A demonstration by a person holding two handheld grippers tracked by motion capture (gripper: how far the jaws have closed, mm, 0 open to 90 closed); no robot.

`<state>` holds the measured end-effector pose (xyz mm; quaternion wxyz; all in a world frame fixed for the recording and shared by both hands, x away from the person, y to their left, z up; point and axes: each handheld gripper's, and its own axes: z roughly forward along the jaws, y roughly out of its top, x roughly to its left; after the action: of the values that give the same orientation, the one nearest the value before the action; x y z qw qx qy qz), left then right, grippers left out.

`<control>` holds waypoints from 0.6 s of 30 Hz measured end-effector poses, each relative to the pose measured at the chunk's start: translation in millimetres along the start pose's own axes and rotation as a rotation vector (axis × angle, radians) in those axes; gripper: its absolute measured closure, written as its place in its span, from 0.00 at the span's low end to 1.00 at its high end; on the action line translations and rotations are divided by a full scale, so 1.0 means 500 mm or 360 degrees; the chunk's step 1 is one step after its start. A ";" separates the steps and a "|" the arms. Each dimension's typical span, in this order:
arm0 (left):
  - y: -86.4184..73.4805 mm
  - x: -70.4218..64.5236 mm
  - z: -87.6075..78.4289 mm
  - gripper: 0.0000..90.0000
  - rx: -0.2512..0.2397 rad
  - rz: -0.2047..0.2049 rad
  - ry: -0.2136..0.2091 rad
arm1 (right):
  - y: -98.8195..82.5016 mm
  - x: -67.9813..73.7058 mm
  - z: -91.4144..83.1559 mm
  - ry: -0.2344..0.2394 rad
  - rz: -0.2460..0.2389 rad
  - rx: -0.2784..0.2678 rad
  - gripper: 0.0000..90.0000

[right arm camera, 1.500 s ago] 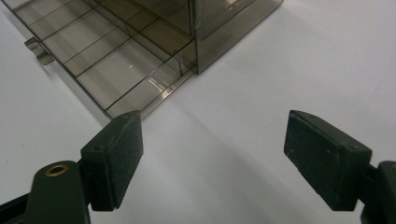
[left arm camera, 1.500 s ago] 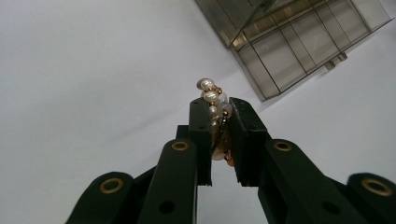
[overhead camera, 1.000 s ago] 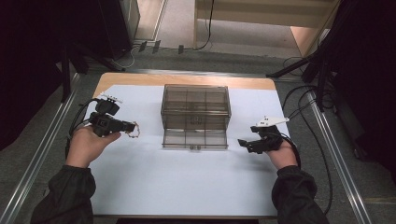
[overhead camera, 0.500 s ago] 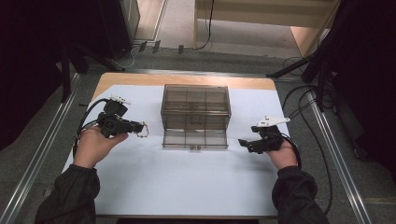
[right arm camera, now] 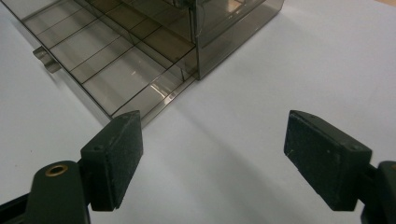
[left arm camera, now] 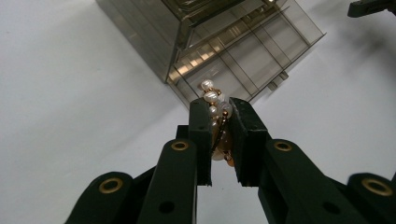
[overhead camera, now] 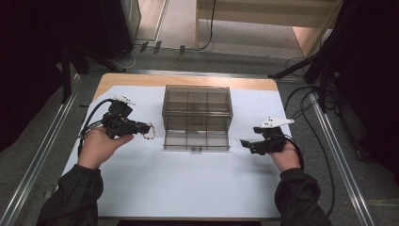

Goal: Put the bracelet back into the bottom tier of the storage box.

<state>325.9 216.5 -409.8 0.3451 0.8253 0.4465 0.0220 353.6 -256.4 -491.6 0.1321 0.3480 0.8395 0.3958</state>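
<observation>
A smoky clear drawer box stands mid-table with its bottom drawer pulled out toward me; the drawer has several empty compartments. My left gripper hangs left of the box, shut on a pearl and gold bracelet. In the left gripper view the bracelet is pinched between the pads, pearls sticking out past the tips, the drawer ahead. My right gripper rests just right of the drawer's front corner, open with nothing between its pads.
A white sheet covers the wooden table, with bare room in front of the box. Cables trail off the right side. Metal rails run along both table sides, and dark equipment stands behind.
My left gripper has carried the bracelet a little to the right, closer to the box. The right gripper has stayed where it was.
</observation>
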 end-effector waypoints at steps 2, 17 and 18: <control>0.003 -0.004 0.003 0.90 0.0000 0.0009 0.0004 | -0.001 0.000 -0.001 -0.0001 0.0001 0.0006 0.23; 0.025 -0.031 0.029 0.90 -0.0006 0.0069 -0.0054 | -0.010 0.004 -0.006 -0.0011 0.0006 0.0021 0.23; 0.027 -0.033 0.031 0.90 -0.0003 0.0072 -0.0057 | -0.010 0.004 -0.007 -0.0012 0.0003 0.0023 0.23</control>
<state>331.1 190.8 -409.5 0.3533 0.8352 0.4213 0.0155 347.9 -259.3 -493.2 0.1323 0.3513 0.8415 0.3885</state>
